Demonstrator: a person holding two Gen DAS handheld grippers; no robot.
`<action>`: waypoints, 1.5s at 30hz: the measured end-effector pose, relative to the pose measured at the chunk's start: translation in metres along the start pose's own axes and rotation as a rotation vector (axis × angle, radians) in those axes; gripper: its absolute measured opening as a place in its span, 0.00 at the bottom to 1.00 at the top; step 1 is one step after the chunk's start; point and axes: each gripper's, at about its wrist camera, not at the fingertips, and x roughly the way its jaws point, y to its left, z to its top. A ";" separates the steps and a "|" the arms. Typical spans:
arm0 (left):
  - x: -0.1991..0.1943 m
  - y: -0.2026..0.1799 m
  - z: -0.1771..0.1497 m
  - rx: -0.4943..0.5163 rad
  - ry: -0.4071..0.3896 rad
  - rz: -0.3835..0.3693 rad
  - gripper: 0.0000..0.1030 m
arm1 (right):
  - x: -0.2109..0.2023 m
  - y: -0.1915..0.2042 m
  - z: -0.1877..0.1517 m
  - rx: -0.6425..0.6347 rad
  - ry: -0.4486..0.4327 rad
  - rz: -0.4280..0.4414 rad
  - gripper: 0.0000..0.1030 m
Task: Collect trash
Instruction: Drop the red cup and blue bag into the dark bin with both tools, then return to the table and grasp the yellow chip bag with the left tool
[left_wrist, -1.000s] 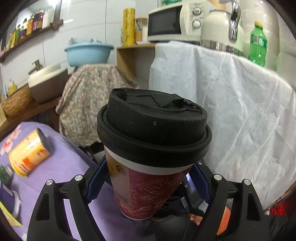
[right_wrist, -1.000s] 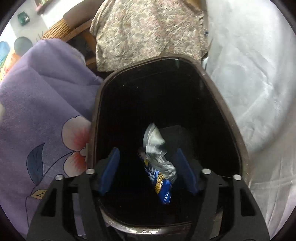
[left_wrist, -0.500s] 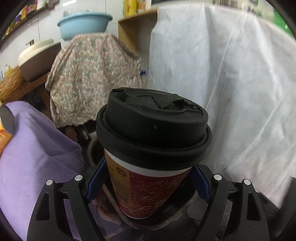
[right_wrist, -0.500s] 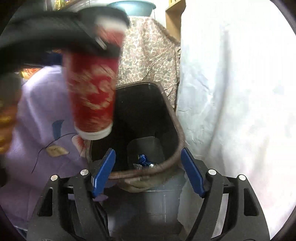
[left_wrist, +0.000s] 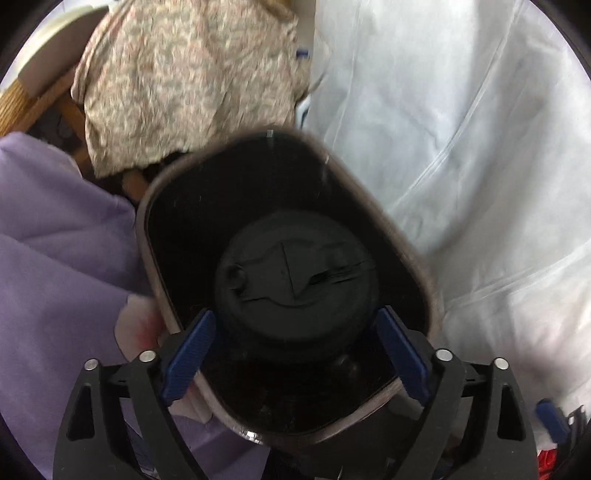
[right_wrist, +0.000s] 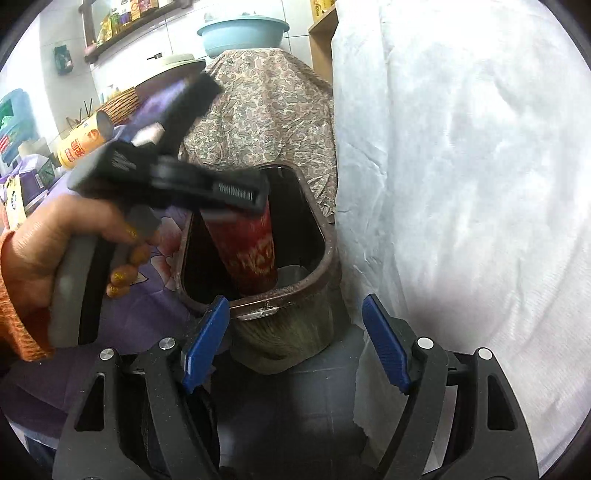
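A red paper cup (right_wrist: 251, 251) with a black lid (left_wrist: 295, 273) stands tilted inside the dark brown trash bin (right_wrist: 325, 254), its lower half below the rim (left_wrist: 147, 221). My left gripper (left_wrist: 295, 315) points steeply down over the bin with its jaws opening. The lid sits between the blue pads (left_wrist: 188, 350) with a gap on each side. In the right wrist view that left gripper (right_wrist: 221, 192) shows from the side, held by a person's hand (right_wrist: 55, 240). My right gripper (right_wrist: 295, 302) hangs open and empty in front of the bin.
A purple floral cloth (right_wrist: 155, 295) covers the table left of the bin. A yellow can (right_wrist: 85, 140) lies on it farther back. A white sheet (right_wrist: 461, 184) hangs on the right, and a paisley-covered stand (right_wrist: 258, 110) with a blue basin (right_wrist: 243, 33) is behind.
The left gripper tipped downward and sank, bringing the cup into the bin, and its pads have come off the cup. The right gripper drew back from the bin's mouth.
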 end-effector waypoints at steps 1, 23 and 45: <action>0.002 -0.001 -0.001 0.005 0.013 0.000 0.87 | 0.001 -0.001 0.002 0.007 -0.001 0.001 0.72; -0.190 0.010 -0.050 0.106 -0.500 0.009 0.94 | -0.015 0.035 0.015 0.010 -0.047 0.112 0.79; -0.291 0.202 -0.206 -0.095 -0.609 0.270 0.94 | -0.050 0.214 0.067 -0.301 -0.076 0.472 0.82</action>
